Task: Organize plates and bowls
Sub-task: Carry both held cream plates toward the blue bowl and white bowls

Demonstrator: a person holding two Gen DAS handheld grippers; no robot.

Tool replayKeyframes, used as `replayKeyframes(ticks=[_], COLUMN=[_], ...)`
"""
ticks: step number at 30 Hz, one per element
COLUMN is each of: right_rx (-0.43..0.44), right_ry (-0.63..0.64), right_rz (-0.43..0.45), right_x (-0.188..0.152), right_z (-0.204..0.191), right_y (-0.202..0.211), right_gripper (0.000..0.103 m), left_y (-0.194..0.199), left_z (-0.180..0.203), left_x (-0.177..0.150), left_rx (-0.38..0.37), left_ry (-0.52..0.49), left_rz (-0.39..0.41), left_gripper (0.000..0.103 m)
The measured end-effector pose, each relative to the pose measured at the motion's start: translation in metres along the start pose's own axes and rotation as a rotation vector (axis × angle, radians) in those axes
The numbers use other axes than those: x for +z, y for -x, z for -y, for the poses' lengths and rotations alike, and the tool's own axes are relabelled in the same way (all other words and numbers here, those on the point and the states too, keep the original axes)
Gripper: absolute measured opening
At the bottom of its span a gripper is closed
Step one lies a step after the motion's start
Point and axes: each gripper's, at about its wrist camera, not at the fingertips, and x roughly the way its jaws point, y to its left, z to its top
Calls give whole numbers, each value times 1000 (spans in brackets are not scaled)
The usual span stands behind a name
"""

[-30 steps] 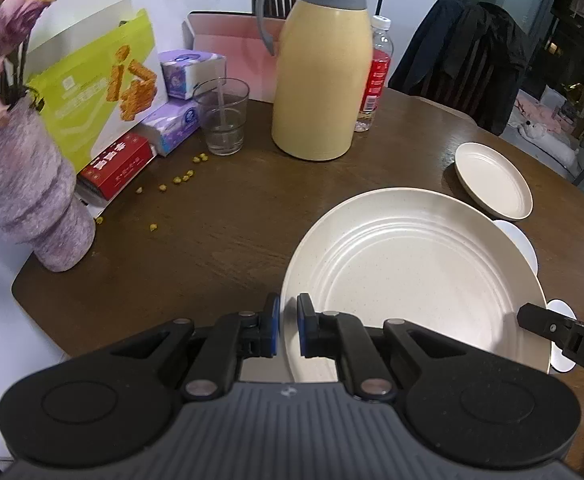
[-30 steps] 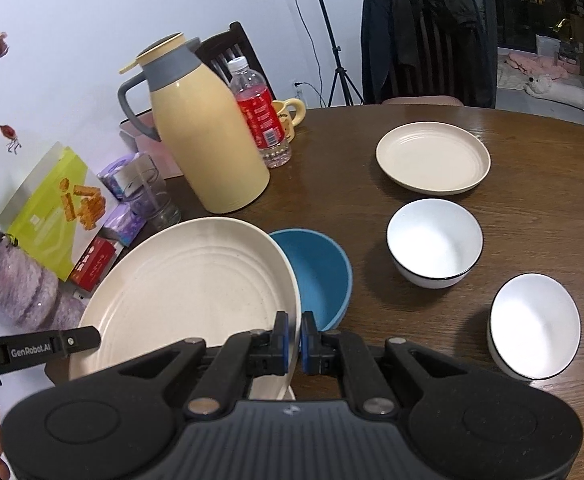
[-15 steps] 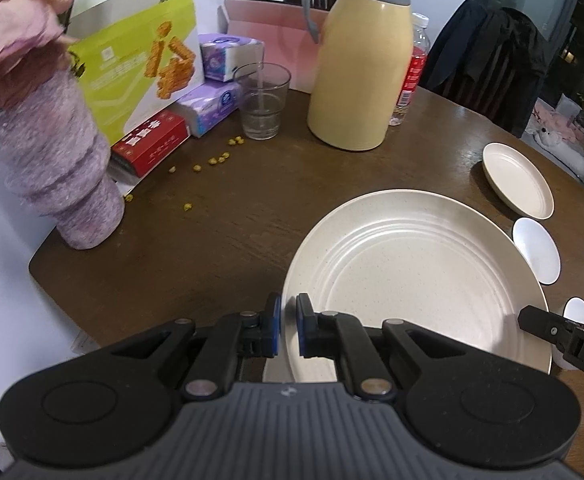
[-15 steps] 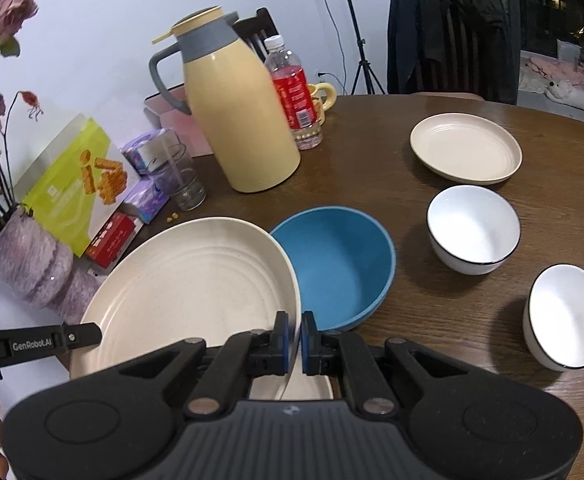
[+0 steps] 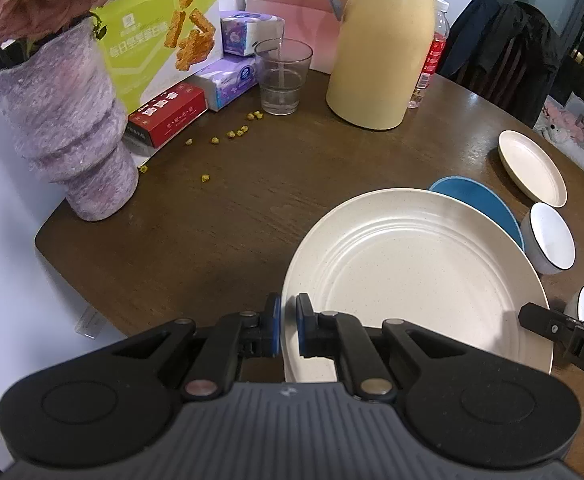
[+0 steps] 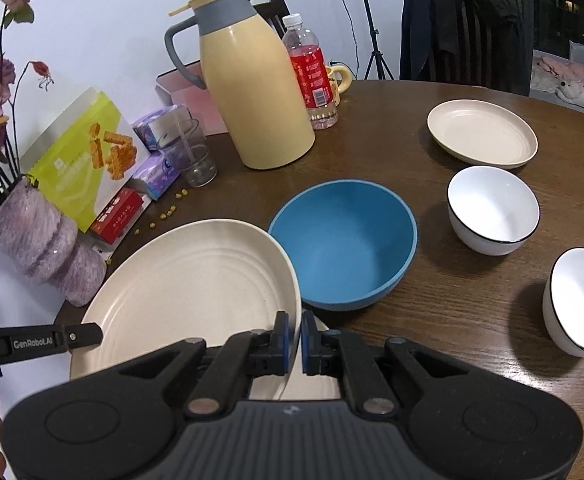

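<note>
A large cream plate hangs over the near part of the table, held by both grippers. My left gripper is shut on its left rim, and my right gripper is shut on its right rim. Beyond the plate sits a blue bowl. Two white bowls with black rims stand to the right of it. A small cream plate lies farther back on the right. Another pale plate edge shows under the large plate.
A yellow thermos jug, a red-label bottle, a glass, tissue packs, a green snack box and a purple vase crowd the back left of the round wooden table. Yellow crumbs are scattered there.
Both grippers have carried the large plate lower and nearer the table's left side. The blue bowl has come out from behind the plate and shows much more.
</note>
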Motion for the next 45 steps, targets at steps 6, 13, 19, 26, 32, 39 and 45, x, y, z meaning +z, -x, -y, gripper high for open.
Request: replayKeyframes(ticks=[6,13,19,26,32,39,45], right_rx=[3,4,4,2,-2,-5,-16], right_ry=[11,13,10,3,-4,-6,-9], right_rz=[-10,-23,-30,-33,-43,-47,-56], right_x=[-4,-11,-16,-20,-25,-26,-31], right_z=[-3,-3,-1,1,3,4,8], right_y=[-5,-11,-14,-19,-23,-27,-31], right_gripper=[6,6,6,6,6,6,6], left_y=[-3,-8,-14,-18,-22,-28,-35], left_z=[-5,-7,-7,-7,-7,-6,-3], left_x=[-4,-8,-11,-12,-14,-16,-20], left_rx=[5,12,18,19,17,21,22], left_ry=[7,6,3,-7,-13,-21,-34], left_rz=[-7,-19,-28,-31,-38,-43,-50], left_gripper=[8,8,8,8,8,8,8])
